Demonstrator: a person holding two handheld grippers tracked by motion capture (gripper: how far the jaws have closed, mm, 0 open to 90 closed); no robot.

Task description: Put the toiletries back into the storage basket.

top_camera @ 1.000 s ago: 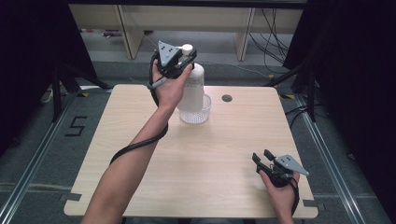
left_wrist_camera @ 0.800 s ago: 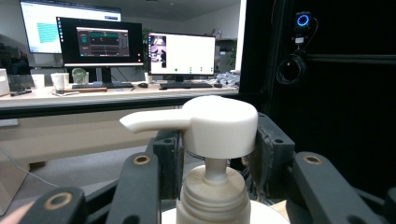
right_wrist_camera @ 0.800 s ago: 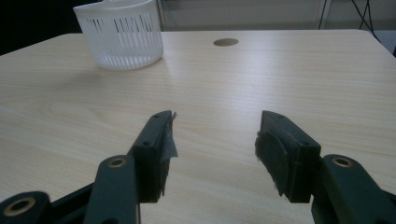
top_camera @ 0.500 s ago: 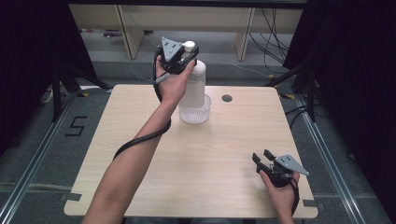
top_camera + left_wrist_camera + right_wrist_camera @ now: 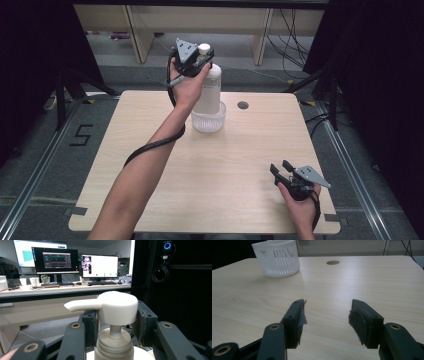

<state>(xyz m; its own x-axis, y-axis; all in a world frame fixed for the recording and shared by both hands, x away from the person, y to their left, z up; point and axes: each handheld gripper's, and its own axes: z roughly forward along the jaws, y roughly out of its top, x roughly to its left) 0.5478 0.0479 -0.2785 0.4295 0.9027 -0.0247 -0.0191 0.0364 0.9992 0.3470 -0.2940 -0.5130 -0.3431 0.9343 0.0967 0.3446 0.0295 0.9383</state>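
A white pump bottle (image 5: 209,90) stands upright over a white slatted basket (image 5: 208,125) at the back middle of the table; I cannot tell whether its base rests in the basket. My left gripper (image 5: 202,59) is shut on the bottle's top. In the left gripper view the pads flank the pump head (image 5: 117,306), whose spout points left, with my left gripper (image 5: 116,321) level. My right gripper (image 5: 281,167) lies open near the table's front right corner, nothing between its fingers. The right gripper view shows the right gripper (image 5: 327,312) over bare wood, the basket (image 5: 275,262) far ahead.
The light wooden table (image 5: 150,150) has a round hole (image 5: 243,105) right of the basket. A taped "5" (image 5: 82,135) marks the floor at left. Desk legs and cables stand beyond the far edge. Monitors (image 5: 57,260) on a desk appear behind the bottle.
My left hand and the bottle have drifted slightly up and to the right. The right gripper has stayed where it was.
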